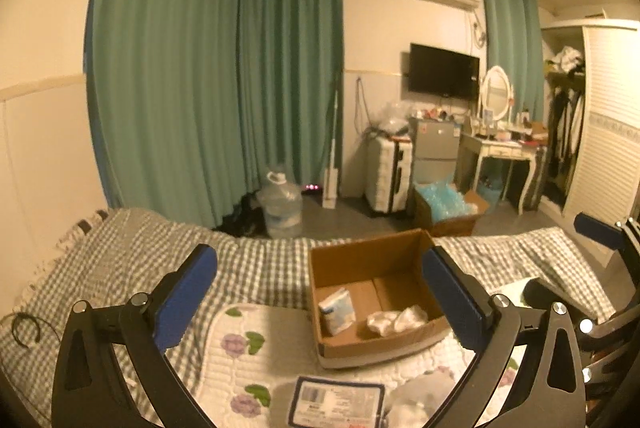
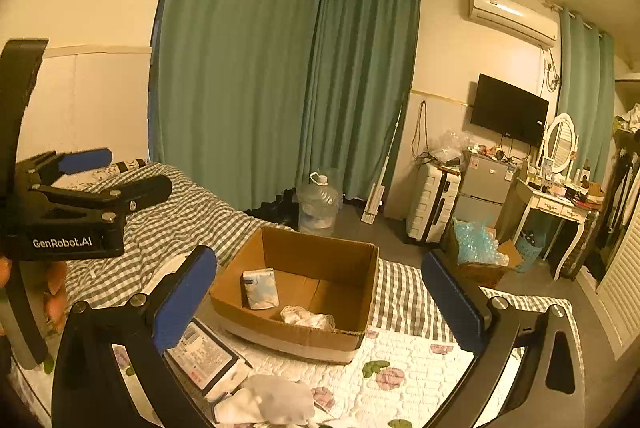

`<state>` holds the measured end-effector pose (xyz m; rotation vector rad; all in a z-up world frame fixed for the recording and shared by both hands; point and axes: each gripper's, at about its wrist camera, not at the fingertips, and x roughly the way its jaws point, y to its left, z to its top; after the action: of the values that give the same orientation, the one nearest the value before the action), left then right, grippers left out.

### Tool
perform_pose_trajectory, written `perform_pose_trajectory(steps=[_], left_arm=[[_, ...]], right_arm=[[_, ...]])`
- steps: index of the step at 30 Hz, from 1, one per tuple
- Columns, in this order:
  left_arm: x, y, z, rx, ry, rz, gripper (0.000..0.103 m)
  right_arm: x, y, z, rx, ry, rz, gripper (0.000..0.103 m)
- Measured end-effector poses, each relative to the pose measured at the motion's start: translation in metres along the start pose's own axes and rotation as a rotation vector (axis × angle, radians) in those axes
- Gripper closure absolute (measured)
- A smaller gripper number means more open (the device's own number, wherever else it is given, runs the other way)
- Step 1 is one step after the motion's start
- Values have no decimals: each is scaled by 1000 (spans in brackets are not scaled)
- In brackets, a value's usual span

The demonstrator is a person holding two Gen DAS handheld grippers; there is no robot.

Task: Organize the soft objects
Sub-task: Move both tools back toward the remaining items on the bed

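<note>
Both grippers are open wide and hold nothing. Left gripper (image 1: 320,292) hangs over the near part of the bed, with its blue pads far apart and the cardboard box (image 1: 372,256) showing between them. Right gripper (image 2: 320,292) hangs over the bed too, and its pads are also far apart with only air between them.

Some of the job looks done. Two soft things already lie inside the box: a small pack of tissues (image 2: 260,288) leaning by the left wall, and a crumpled white cloth (image 2: 308,318) by the near wall. Much of the box floor is bare, so there is room for more.

Some of the job is left. More soft white things (image 2: 272,404) lie in a heap on the flowered quilt (image 2: 404,360), at the near edge of the bed, in front of the box. A flat pack with a printed label (image 2: 204,356) lies just beside that heap, close to the box's near left corner. I cannot tell if the flat pack is soft.

I think one gripper needs to come down on the white heap next, and then carry it over the box wall. About half the things seem put away.
</note>
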<state>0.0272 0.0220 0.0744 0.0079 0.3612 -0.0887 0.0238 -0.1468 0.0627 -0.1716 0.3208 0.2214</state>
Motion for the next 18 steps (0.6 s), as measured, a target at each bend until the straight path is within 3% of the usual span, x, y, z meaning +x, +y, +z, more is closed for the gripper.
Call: perform_pose_trajectory(steps=[9,13,18], left_arm=[[14,1,-27,20,41,51,0],[26,3,-41,-6,101,0,0],[39,1,-64,0,184,-7,0]], right_arm=[[9,-3,-23,7,30,5,0],[17,-7,-36,13,55,15,0],[28,-12,-56,20,96,26,0]])
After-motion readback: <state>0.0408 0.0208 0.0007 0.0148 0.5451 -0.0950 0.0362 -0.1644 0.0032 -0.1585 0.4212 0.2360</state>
